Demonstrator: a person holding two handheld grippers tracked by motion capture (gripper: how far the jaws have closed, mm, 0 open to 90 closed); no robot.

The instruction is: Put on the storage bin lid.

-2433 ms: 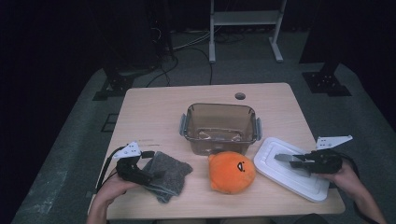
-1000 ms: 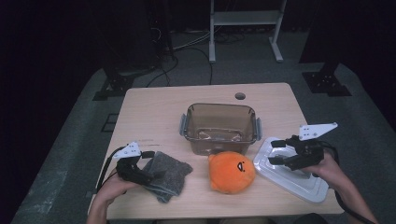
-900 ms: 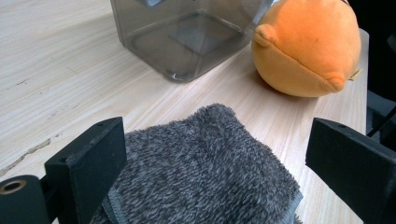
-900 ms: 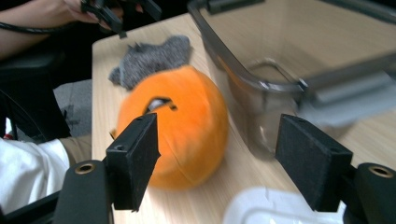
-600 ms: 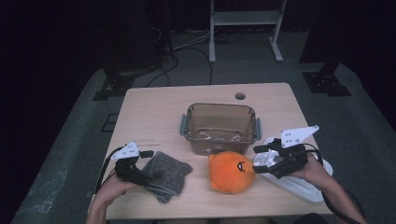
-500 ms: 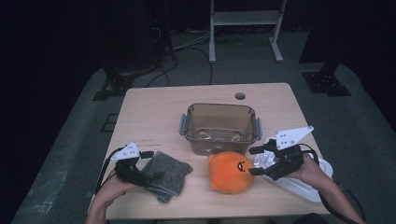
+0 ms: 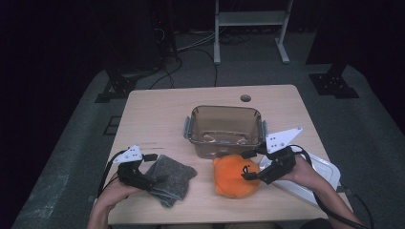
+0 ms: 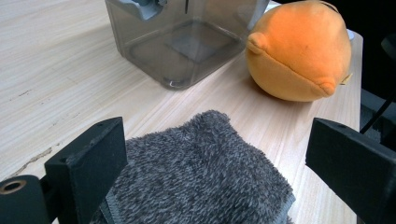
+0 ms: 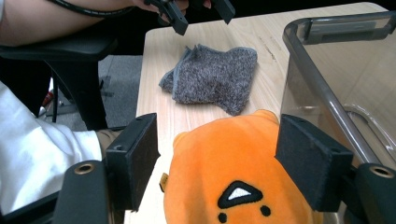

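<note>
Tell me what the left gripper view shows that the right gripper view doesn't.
The left gripper view alone shows the orange plush toy from behind and the whole near corner of the clear container. The right gripper view alone shows the toy's face, a white sleeve and the left tool farther off. Both share the grey cloth, the toy, the container and the wooden table.

Plush toy (image 7: 235,176) soft orange fabric; cloth (image 7: 170,178) grey fuzzy terry; bin (image 7: 224,130) smooth translucent plastic; table (image 7: 157,119) matt wood.
</note>
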